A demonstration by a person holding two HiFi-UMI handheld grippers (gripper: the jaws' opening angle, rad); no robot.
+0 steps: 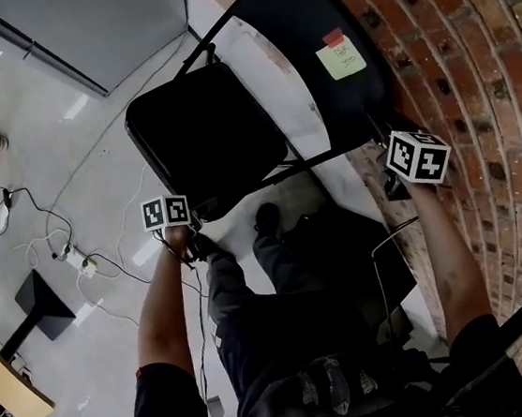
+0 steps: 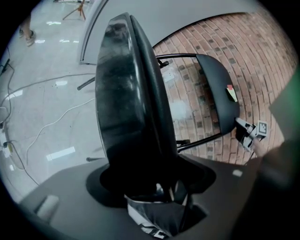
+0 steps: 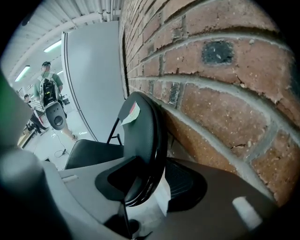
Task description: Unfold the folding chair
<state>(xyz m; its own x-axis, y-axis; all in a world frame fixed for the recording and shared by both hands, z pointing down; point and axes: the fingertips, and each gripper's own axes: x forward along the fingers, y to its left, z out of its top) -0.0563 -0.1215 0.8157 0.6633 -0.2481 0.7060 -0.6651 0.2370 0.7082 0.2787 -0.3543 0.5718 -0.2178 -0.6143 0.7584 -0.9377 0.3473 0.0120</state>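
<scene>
1. Floor (image 1: 66, 161), far left of the head view: loose cables (image 1: 52, 240) and a dark stand base (image 1: 43, 305) lie well apart from the chair (image 1: 238, 173). The picture edge cuts off a wooden corner at the lower left.
2. Left gripper (image 1: 191, 232): in the head view its marker cube covers the jaws. The left gripper view shows the left gripper (image 2: 146, 176) with its jaws set wide and the front edge of the seat (image 2: 126, 93) filling the gap. Both pads sit against it, but black seat and dark pads merge, so the contact line is hard to make out.
3. Seat (image 1: 199, 130): it is swung out from the backrest (image 1: 293, 5) toward the person. Whether it is fully down cannot be told. The seat hides the chair's legs and feet in the head view.
4. Backrest: it leans at the brick wall (image 1: 491, 80) and carries a pale sticky note (image 1: 341, 58) with a red tab.
5. Right gripper (image 1: 391, 144): it sits at the backrest's right edge, which hides the jaw tips in the head view. The right gripper view shows the right gripper (image 3: 149, 183) with its jaws about half open, clamped on the thin backrest (image 3: 145, 140) rim.
6. The person's legs and shoe (image 1: 267, 216) stand just beside the seat.
</scene>
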